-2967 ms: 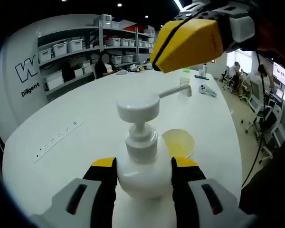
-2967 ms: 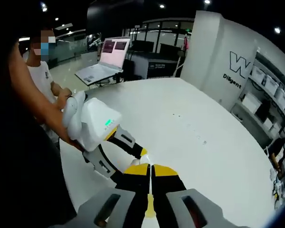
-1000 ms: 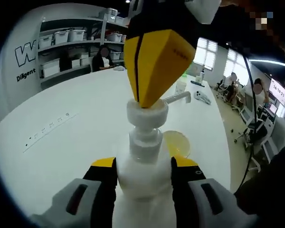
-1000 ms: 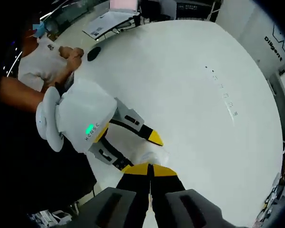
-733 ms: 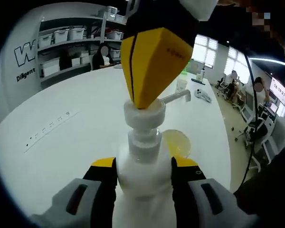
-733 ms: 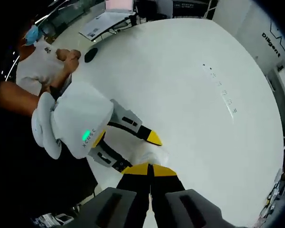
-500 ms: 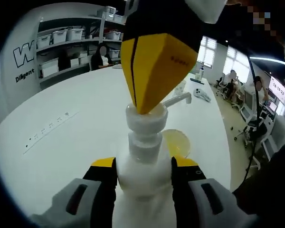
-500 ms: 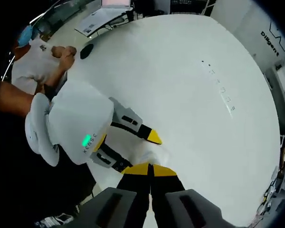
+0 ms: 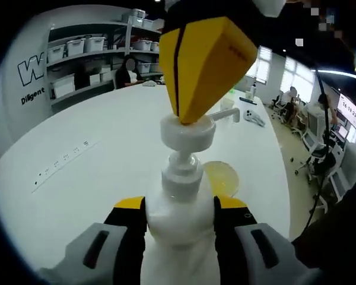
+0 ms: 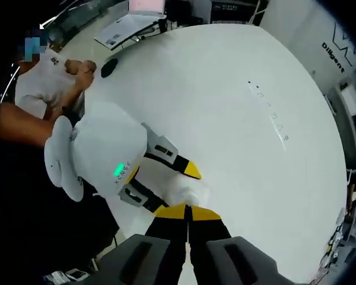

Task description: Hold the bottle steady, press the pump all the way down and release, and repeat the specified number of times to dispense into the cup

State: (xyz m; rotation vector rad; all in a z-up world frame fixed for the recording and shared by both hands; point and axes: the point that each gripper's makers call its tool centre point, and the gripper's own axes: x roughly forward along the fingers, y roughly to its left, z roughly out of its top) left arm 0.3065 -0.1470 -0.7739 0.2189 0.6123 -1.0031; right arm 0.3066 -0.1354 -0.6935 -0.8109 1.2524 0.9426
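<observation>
On the white worktop (image 9: 77, 178) stands the bottle (image 9: 179, 222), upright, and my left tool (image 9: 180, 209) has it clamped by the body, one yellow-tipped jaw on each side, both touching the white plastic. In the left gripper view the pump (image 9: 188, 130) rises above the bottle's collar on its thin stem, with a stretch of stem showing between head and collar. Its spout (image 9: 225, 114) points away from me, out over the cup (image 9: 221, 178), a shallow yellowish dish that sits on the worktop just beyond the bottle and a little to its right.

My right tool (image 9: 183, 117) comes down from the top of that view, its jaws pressed together into one yellow wedge with only a thin dark seam between them, and the tip of the wedge rests on the flat top of the pump.

In the right gripper view I look down along the right tool (image 10: 188, 211), jaws closed tight against each other, tips over the white bottle top below. The left tool (image 10: 179, 191) reaches in from the left there, its white housing (image 10: 107, 154) with a green light held in my hand.

Further off on the worktop lie a row of small dark marks (image 9: 62, 163) to the left and a white controller (image 9: 253, 116) near the far edge. Shelves (image 9: 95, 53) with white bins line the wall behind.
</observation>
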